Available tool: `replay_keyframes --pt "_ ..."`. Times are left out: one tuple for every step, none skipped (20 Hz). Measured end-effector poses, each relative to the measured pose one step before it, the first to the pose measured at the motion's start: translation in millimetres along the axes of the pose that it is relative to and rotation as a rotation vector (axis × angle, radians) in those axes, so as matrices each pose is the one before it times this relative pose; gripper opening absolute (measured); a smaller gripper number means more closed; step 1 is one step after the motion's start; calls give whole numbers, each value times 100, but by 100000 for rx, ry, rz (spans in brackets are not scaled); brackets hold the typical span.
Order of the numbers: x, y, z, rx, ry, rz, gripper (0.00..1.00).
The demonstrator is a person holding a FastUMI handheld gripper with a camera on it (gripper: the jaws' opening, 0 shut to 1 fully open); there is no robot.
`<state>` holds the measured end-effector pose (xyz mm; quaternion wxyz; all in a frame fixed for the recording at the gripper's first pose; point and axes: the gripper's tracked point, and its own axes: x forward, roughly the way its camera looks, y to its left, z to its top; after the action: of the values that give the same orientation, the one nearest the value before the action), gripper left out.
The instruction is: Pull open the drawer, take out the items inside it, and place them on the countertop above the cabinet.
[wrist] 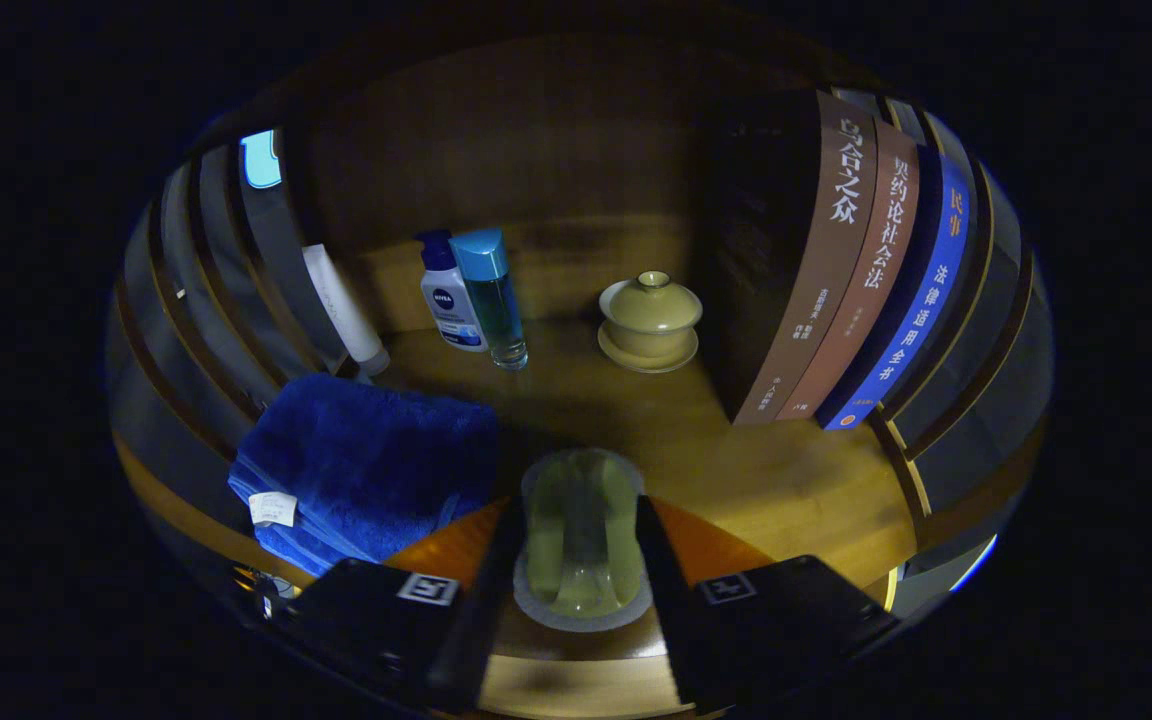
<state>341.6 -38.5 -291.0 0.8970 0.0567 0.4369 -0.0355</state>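
- One item, a pale translucent cup [583, 540], is held between the gripper's [581, 545] two fingers, which press on its left and right sides, so the tongs are pinching the cup.
- From this view the cup is judged to be hanging just over the near edge of the wooden countertop [786, 470]; whether its base touches the wood cannot be told.
- The placing step is judged to be in hand: an item out of the drawer is being carried onto the countertop.
- A folded blue towel [366, 465] lies at the near left of the countertop, just beside the left finger.
- Towards the back edge stand a white pump bottle [448, 300] and a blue-capped clear bottle [492, 295], touching or nearly so, with a white tube [344, 310] leaning at the left.
- A lidded tea bowl on its saucer [650, 320] sits near the back, and upright books [851, 280] fill the right side.
- For the next move, the cup should be lowered onto the bare wood ahead of the fingers, between towel and books, and the fingers spread only once it is settled.
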Motion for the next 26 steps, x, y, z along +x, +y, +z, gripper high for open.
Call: replay_keyframes --pt "41 141 3 216 -621 677 75" --pt "-298 -86 50 161 -677 -47 89" --pt "-262 198 66 396 -1118 857 92" --pt "-366 73 47 594 -1338 602 95" --pt "-828 115 208 582 -1815 818 99" --pt "-732 74 83 549 -2009 437 99" --pt "-1047 58 23 605 -2368 617 99" --pt "-1090 149 -17 543 -2689 696 98" --pt "-1292 190 -187 296 -2492 444 99" --pt "-1504 199 -264 -162 -3014 541 99" --pt "-1992 170 -408 -258 -3897 -58 99" --pt "-1818 149 -172 116 -4405 275 99" --pt "-2005 53 -270 225 -4840 -610 99" --pt "-1778 92 -506 -118 -4580 -12 100" --pt "-2015 204 -663 -795 -3632 213 100" --pt "-1958 88 -529 -729 -3030 315 100" --pt "-1682 92 -454 -555 -2926 595 100" --pt "-1712 100 -210 -185 -3149 695 100" --pt "-1890 13 -423 -37 -2713 170 100" --pt "-1816 -240 -282 595 -2962 -307 100" --pt "-1707 -209 -253 651 -3397 -577 100" --pt "-1611 -402 -334 -113 -3322 -1113 100" --pt "-1704 -480 -446 -1415 -3004 -1490 99" --pt "-1432 -276 -723 -2306 -1660 -602 99" --pt "-1190 21 -1038 -2720 -197 204 99" --pt "-1102 -67 -864 -2687 -134 -122 99"
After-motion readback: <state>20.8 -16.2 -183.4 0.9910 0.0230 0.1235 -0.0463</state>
